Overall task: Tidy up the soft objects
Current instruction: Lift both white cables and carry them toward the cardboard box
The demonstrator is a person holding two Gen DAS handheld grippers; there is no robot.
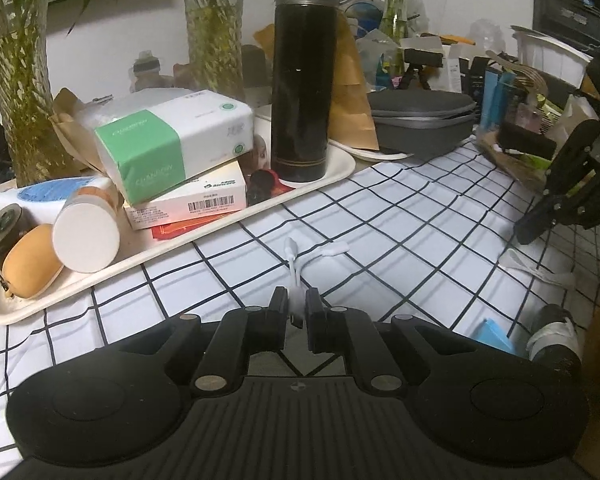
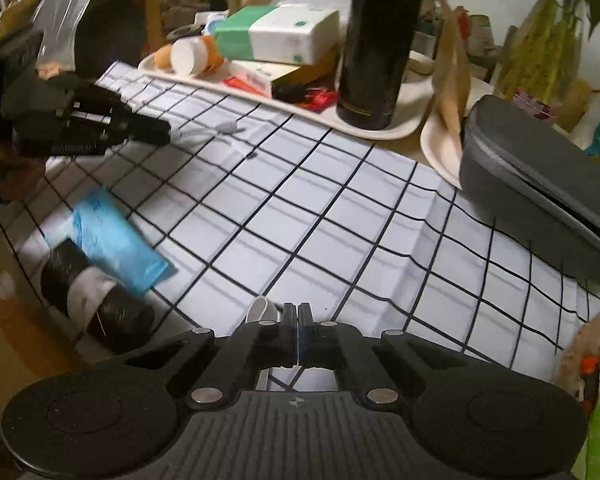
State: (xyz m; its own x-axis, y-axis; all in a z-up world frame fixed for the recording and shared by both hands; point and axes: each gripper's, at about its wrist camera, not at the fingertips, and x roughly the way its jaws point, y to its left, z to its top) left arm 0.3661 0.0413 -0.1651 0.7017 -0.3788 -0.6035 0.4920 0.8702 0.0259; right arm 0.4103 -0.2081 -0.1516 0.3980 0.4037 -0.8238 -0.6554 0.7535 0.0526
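My left gripper [image 1: 296, 294] is shut on a thin white cord [image 1: 294, 268]. The cord's two ends lie ahead of it on the checked cloth [image 1: 400, 216]. In the right wrist view the same gripper [image 2: 164, 132] comes in from the left with the cord [image 2: 228, 126] at its tip. My right gripper [image 2: 298, 308] points steeply down at the cloth with its pads together. A white strip [image 2: 260, 308] curls up beside its left finger; I cannot tell whether the strip is pinched. From the left wrist view, the right gripper [image 1: 528, 236] hangs just over that strip [image 1: 540, 270].
A cream tray [image 1: 100, 276] holds a green-white tissue pack [image 1: 172, 144], boxes, jars and a tall black flask [image 1: 304, 80]. A grey zip case [image 2: 540, 200] lies at the right. A blue packet [image 2: 112, 236] and a black roll [image 2: 92, 300] sit by the table's near edge.
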